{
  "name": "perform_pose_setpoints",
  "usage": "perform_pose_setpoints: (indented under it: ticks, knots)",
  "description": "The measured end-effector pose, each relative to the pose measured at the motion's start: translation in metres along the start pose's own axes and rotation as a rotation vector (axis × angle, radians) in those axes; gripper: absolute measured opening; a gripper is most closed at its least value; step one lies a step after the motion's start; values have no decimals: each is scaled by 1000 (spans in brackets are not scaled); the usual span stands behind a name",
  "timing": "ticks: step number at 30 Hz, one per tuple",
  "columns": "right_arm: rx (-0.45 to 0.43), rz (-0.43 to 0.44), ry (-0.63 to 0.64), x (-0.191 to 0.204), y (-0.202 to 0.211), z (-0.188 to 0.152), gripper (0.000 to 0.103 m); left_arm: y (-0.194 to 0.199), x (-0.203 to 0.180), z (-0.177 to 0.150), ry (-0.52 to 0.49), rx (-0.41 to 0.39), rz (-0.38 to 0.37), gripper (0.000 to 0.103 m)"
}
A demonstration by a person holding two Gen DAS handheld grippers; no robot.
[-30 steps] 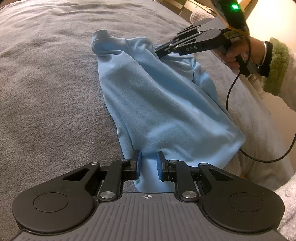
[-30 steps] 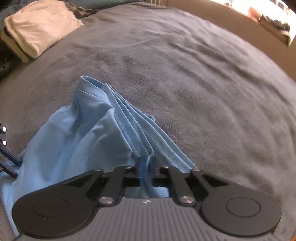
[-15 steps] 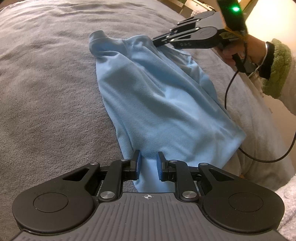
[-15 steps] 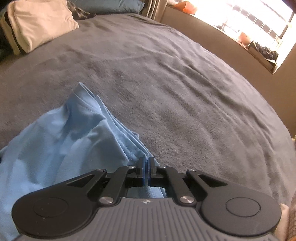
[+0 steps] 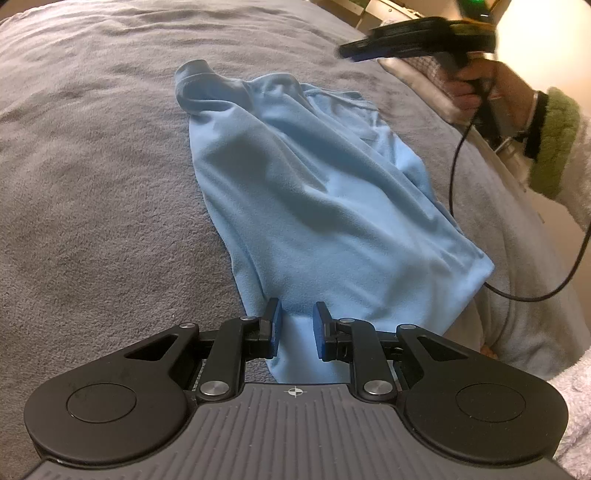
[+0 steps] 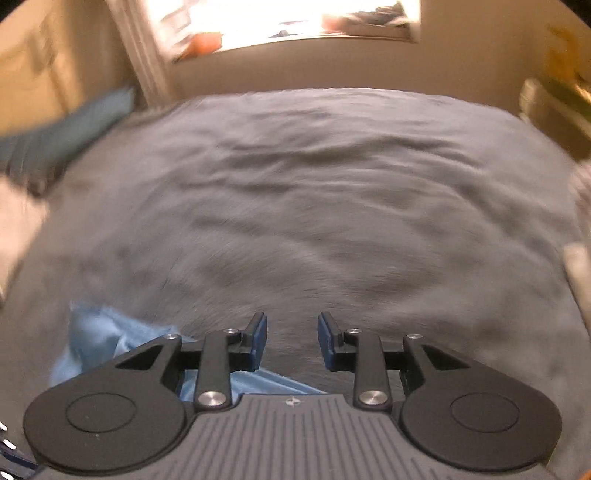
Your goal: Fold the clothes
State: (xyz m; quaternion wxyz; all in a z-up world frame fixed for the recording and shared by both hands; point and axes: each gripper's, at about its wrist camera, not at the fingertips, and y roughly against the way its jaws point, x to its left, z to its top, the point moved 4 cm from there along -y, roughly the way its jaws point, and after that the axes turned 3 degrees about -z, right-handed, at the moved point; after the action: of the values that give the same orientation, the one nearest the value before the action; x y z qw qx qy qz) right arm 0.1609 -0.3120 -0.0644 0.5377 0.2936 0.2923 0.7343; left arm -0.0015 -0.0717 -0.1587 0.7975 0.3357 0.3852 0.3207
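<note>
Pale blue, soft knit garment point(image 5: 317, 206) lies spread lengthwise on the grey fleece blanket of the bed point(image 5: 92, 184), running from its bunched collar end in the upper middle of the left wrist frame down to the hem at the bottom centre. My left claw point(image 5: 295, 328) sits at that hem with its blue pads a little apart and cloth lying between them; I cannot tell whether the pads actually press the fabric, though I judge I am keeping the hem anchored there so the length stays straight for the fold.

My right claw point(image 6: 291, 339) is opening, its jaws spread with nothing between them, only blanket showing through the gap. I read this as a release: the far part of the garment is laid down and that claw is clear of it.

From the left wrist view I get what the right cannot give: the whole garment, and the right claw blurred in the upper right, held in a hand point(image 5: 476, 85) with a green fuzzy cuff, above the cloth and apart from it. The right wrist view, smeared with motion, shows only a corner of blue at lower left, plus a bright window point(image 6: 295, 22) at the top.
</note>
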Motion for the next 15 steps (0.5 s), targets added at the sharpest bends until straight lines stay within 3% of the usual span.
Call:
perform_pose_setpoints:
  ticks: [5, 9, 15]
  knots:
    - [67, 77, -10, -17, 18, -15, 32, -1, 1, 0, 3, 2, -1, 19]
    - [143, 86, -13, -15, 17, -35, 32, -1, 2, 0, 4, 3, -1, 19]
    - [173, 172, -276, -36, 15, -47, 30, -3, 0, 2, 2, 5, 6, 19]
